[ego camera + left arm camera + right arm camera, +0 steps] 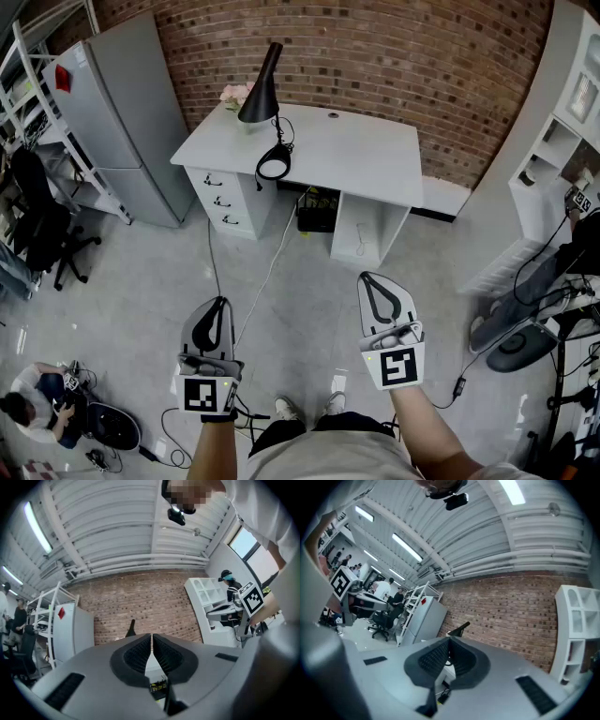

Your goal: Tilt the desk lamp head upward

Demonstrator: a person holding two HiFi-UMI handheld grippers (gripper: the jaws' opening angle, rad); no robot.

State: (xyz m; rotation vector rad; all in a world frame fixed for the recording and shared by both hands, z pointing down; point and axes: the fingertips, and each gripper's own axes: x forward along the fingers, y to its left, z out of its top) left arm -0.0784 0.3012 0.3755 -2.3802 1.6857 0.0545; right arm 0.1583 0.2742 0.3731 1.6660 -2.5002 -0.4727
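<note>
Desk lamp (261, 89): stands towards the back left corner of the white worktop (366, 150), its black cone-shaped head with the wide mouth facing down and to the left. A black ring-shaped part (274, 167), taken to belong to the lamp, lies near the front edge, with a cable trailing to the floor. Pink flowers (236, 94) sit just beside the head at the back edge. No contact with the lamp is observed. Left gripper (217, 314): held low in front of the person, well apart from the worktop, jaws together with nothing between them. Right gripper (373, 291): likewise held low and well apart from the worktop, jaws closed and empty. Both gripper views show the lamp only as a small dark shape far off beyond the jaws. Assessment: the task is not begun. The approach to the worktop, a grip or push on the head, and the upward tilt all remain to be done.
</note>
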